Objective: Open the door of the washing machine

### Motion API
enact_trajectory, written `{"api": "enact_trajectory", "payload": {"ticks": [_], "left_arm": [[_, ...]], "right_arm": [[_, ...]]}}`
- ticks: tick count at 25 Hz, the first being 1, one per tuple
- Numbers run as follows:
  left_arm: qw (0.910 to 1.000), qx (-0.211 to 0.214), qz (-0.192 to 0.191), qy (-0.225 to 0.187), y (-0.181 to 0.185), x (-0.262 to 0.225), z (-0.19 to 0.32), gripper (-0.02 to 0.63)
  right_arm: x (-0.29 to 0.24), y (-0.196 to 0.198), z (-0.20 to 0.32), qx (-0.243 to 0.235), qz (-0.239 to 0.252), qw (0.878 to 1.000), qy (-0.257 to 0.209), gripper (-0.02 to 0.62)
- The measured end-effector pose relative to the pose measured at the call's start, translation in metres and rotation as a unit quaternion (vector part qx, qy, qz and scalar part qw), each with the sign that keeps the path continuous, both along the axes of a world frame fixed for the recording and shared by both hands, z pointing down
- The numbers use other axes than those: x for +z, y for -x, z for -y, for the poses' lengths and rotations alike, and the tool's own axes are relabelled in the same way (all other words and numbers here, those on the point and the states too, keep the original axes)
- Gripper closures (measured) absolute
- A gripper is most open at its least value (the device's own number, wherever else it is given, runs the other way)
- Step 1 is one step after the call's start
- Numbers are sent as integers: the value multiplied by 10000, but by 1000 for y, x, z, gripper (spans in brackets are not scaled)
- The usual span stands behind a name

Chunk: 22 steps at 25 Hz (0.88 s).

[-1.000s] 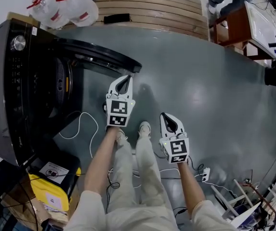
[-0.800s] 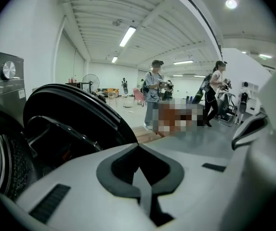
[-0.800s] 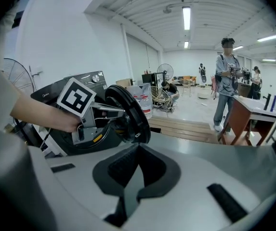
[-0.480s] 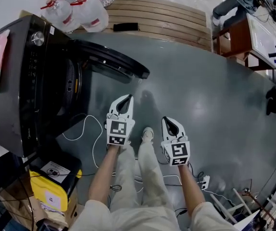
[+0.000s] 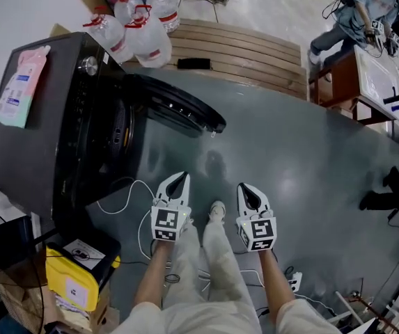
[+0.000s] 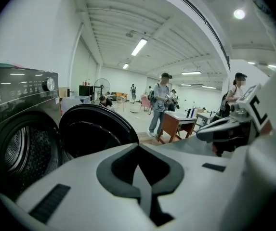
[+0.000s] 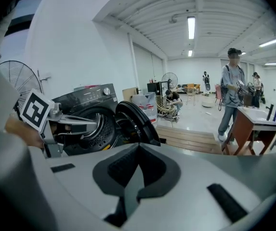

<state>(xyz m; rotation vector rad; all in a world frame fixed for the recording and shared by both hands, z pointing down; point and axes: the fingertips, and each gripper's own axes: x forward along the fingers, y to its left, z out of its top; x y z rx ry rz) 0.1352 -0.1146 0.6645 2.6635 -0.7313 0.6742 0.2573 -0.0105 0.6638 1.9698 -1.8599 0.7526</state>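
– Noted: the washing machine [image 5: 39,138] sat at your far left, a dark cabinet. Its door [image 5: 185,110] stood swung wide open, its edge reaching right over the grey floor [image 5: 303,158].
– And your tongs?
– Your left gripper [image 5: 180,179] hung nearer to you, right of the door and well apart from it, jaws pressed together on nothing. Your right gripper [image 5: 246,188] hung just beside it, jaws likewise closed and empty.
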Motion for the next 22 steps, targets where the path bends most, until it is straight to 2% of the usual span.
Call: {"api": "enact_trajectory", "payload": {"ticks": [4, 11, 22], "left_arm": [[9999, -80, -83, 10, 16, -29, -9, 598], [9994, -162, -146, -254, 37, -93, -4, 598], [9968, -281, -405, -634, 41, -195, -1, 598]], "right_arm": [[-29, 6, -2, -14, -16, 9999, -116, 597], [-94, 6, 1, 7, -141, 9990, -418, 597], [-201, -13, 11, 53, -474, 9936, -1025, 597]]}}
